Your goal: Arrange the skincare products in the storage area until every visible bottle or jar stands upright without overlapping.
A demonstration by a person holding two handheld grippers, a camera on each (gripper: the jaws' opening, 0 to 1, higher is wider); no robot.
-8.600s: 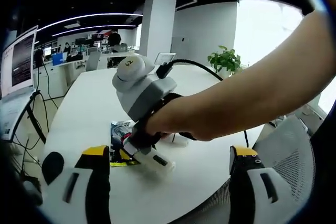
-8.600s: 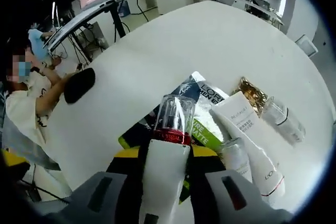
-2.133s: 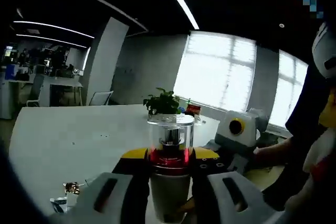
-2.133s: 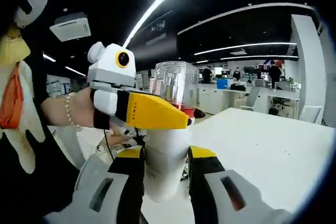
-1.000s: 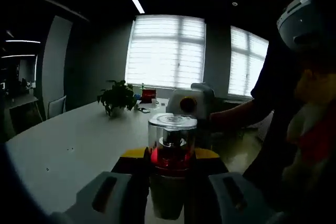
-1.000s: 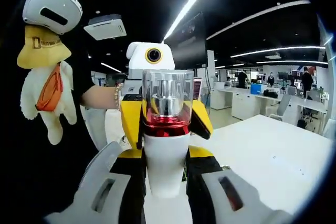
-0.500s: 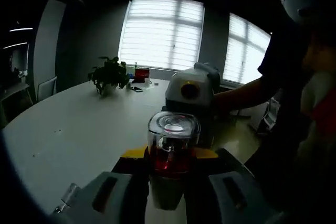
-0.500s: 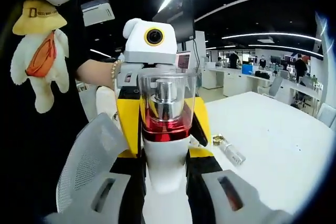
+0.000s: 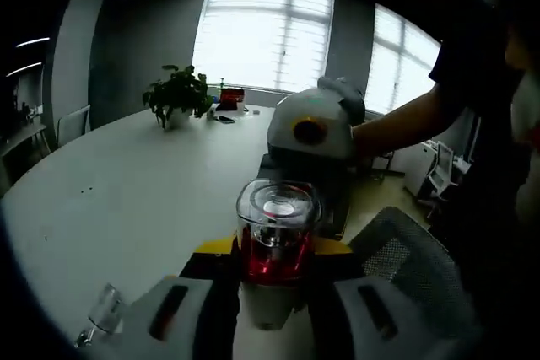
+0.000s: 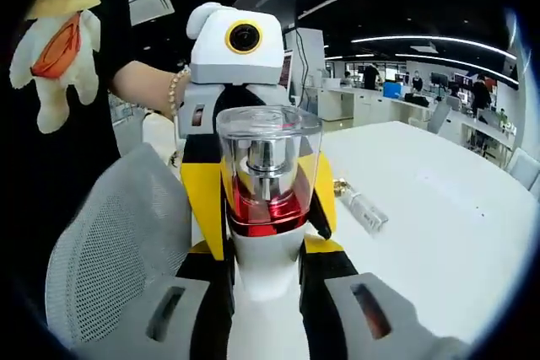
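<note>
Both grippers are clamped on one white pump bottle (image 10: 266,233): right gripper (image 10: 264,280) jaws pinch the white body just below the red collar, and left gripper (image 9: 268,271) jaws hold the same bottle from the opposite side, its clear cap (image 9: 278,206) rising between them. Bottle is upright and held in the air, above the table edge. Facing the right gripper, directly behind the bottle, the left gripper's yellow jaws flank the red collar. Compared with half a second ago both views have tipped down: the white table (image 10: 439,208) and a mesh chair back (image 10: 118,233) take more of the right gripper view, and the chair (image 9: 413,250) now shows right of the left gripper. Judgement: the bottle is being lowered toward the surface, handover not yet released. Beyond and right of the right gripper, a small clear bottle (image 10: 363,208) lies on its side beside a gold wrapper (image 10: 340,185); below-left of the left gripper, another clear vial (image 9: 99,314) lies tilted. Those need standing up.
</note>
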